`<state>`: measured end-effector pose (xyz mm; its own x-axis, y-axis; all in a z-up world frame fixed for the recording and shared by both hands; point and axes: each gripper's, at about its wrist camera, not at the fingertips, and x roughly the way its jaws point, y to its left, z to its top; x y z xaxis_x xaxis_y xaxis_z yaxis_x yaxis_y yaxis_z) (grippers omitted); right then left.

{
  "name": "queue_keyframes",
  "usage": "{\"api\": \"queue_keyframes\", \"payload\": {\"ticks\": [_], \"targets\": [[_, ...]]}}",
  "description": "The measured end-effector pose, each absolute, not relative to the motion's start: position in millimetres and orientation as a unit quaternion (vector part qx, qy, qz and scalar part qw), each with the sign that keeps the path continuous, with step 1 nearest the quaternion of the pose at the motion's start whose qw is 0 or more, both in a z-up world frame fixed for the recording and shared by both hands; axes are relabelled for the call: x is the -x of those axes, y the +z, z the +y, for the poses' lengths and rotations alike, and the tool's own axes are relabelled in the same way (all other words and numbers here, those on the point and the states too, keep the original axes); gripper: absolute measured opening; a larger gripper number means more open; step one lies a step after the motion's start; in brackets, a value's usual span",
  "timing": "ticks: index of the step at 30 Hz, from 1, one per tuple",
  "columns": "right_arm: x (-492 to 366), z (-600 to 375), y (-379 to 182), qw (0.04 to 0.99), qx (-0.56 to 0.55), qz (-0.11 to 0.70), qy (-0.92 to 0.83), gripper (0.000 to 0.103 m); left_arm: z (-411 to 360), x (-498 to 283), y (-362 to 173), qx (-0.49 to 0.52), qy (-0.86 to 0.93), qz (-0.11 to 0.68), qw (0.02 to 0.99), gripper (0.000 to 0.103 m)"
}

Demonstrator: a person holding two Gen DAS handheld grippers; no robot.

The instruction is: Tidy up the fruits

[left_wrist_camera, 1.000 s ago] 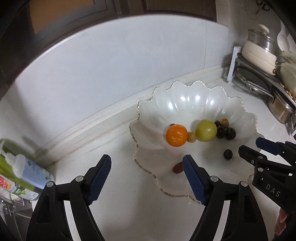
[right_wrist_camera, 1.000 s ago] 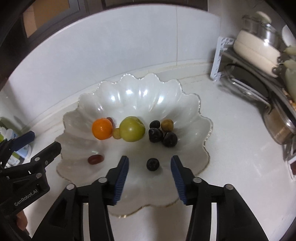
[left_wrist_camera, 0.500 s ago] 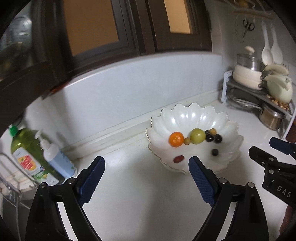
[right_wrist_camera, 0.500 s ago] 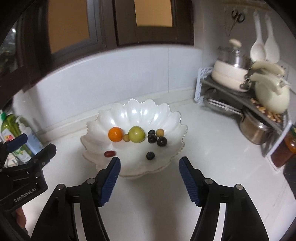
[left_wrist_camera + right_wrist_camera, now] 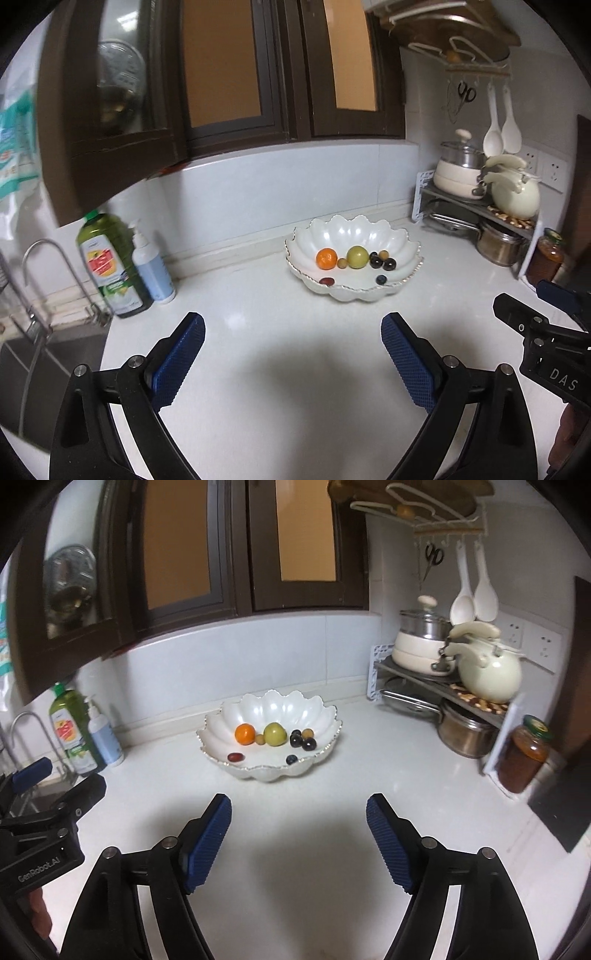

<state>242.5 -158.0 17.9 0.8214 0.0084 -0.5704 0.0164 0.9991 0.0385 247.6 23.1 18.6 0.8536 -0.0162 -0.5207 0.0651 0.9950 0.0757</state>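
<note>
Looking out from the left wrist, the left gripper (image 5: 291, 354) is hovering over the white counter (image 5: 280, 387) with its blue-padded fingers (image 5: 179, 360) spread wide and nothing between them. Ahead of it, the scalloped white bowl (image 5: 402, 247) is sitting near the backsplash, holding an orange (image 5: 326, 258), a green fruit (image 5: 357, 256) to the orange's right, a few dark round fruits (image 5: 382, 261) beyond that, a red one (image 5: 326, 281) at the bowl's front left and a dark berry (image 5: 381, 279) at its front right. Left of the bowl, a green bottle (image 5: 107, 266) and a pump bottle (image 5: 152, 266) are standing side by side; right of it, a rack of pots (image 5: 476, 199) is filling the corner.

Looking out from the right wrist, the right gripper (image 5: 299, 834) is likewise hanging over the counter (image 5: 295, 867), fingers (image 5: 388, 843) wide apart and empty. The bowl (image 5: 221, 722) is lying straight ahead, well apart from the fingertips, with the orange (image 5: 245, 734), green fruit (image 5: 275, 733), red fruit (image 5: 235, 757) and berry (image 5: 291, 759) all resting inside it. A jar (image 5: 524, 753) is standing far right of the bowl
</note>
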Motion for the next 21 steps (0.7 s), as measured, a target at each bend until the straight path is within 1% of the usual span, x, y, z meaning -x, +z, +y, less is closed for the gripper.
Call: {"api": "queue_keyframes", "payload": {"ticks": [6,12,21], "targets": [[-181.1,-164.7,26.2,0.958,-0.025,0.286,0.0,0.077,19.3,-181.6,28.7,-0.043,-0.013,0.239,0.97,0.102],[-125.1,-165.6,31.0,0.963,-0.018,0.268,0.006,0.077,17.0,-126.8,32.8,-0.041,-0.019,0.218,0.975,0.102],[-65.5,-171.1,35.3,0.969,-0.016,0.247,0.001,0.077,14.5,-64.4,36.7,-0.041,-0.024,0.196,0.979,0.103]]}}
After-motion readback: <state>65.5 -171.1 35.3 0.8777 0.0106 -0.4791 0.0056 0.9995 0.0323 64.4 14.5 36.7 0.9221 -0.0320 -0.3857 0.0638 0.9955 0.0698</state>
